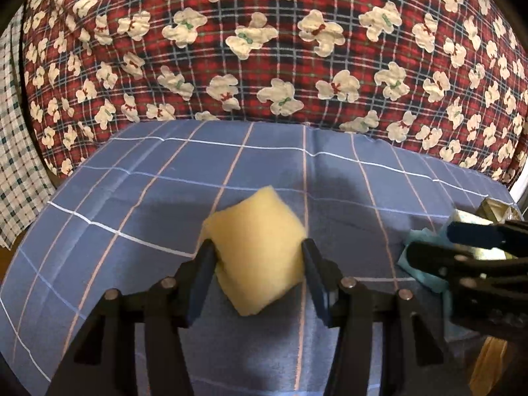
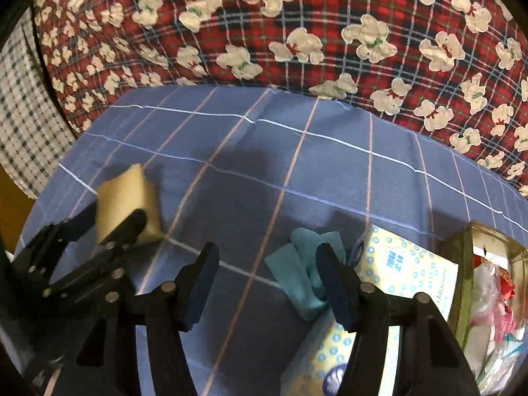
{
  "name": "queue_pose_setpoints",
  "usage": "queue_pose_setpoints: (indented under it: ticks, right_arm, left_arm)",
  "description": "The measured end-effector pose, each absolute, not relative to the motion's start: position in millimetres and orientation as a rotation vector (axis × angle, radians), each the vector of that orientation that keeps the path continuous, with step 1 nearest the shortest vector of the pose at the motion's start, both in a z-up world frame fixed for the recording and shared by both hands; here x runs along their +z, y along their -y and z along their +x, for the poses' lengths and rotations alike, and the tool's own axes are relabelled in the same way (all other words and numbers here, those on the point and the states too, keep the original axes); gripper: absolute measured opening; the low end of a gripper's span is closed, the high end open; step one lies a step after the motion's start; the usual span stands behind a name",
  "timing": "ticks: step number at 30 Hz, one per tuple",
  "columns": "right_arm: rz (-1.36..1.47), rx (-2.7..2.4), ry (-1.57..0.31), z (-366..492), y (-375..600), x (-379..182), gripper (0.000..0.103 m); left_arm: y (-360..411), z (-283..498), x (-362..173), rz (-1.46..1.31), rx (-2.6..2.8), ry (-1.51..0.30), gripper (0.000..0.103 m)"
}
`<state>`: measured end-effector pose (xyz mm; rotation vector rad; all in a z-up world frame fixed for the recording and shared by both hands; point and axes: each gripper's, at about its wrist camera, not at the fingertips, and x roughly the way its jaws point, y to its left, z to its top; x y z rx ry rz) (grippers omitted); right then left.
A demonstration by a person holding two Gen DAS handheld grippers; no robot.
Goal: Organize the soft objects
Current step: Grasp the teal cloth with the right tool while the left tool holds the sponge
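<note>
One wide blue checked sheet [image 1: 132, 198] lies smooth under both my grippers. Ahead of my right gripper [image 2: 267, 257], jaws spread and empty, a crumpled teal cloth [image 2: 303, 270] leans on a dotted tissue pack [image 2: 406, 264]. My left gripper [image 1: 257, 247] pinches the spongy yellow foam block [image 1: 257, 247], probably for moving.

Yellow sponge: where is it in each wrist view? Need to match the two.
Left wrist: sponge low centre, between the left gripper fingers, both pads pressing its sides.
Right wrist: sponge at the left edge, in the left gripper seen from the side.
Shared landmark: teal cloth at the right edge in the left view, low centre in the right view, lying on the blue checked sheet.
</note>
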<state>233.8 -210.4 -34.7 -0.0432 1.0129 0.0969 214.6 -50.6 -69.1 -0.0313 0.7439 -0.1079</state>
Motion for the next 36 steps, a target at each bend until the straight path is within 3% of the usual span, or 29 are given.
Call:
queue_pose_setpoints:
  ticks: [6,11,21,22,36]
  right_arm:
    - [-0.071,0.046,-1.093,250,210,-55,0.061]
    - [-0.102,0.037,-1.142,255,209,-63,0.042]
    - [-0.181,0.024,-1.162,260,209,-66,0.017]
    - [-0.186,0.019,-1.159,260,209,-65,0.007]
    - [-0.069,0.183,-1.012,220,197,-27,0.006]
  left_arm:
    - [48,214,-70,-0.051,-0.116,-0.748,0.052]
    - [47,213,-70,-0.056,-0.119,-0.746,0.052]
    - [46,211,-71,-0.060,-0.122,-0.746,0.052]
    - [46,211,-71,-0.061,-0.122,-0.745,0.052]
    - [44,206,-69,-0.082,-0.133,-0.720,0.052]
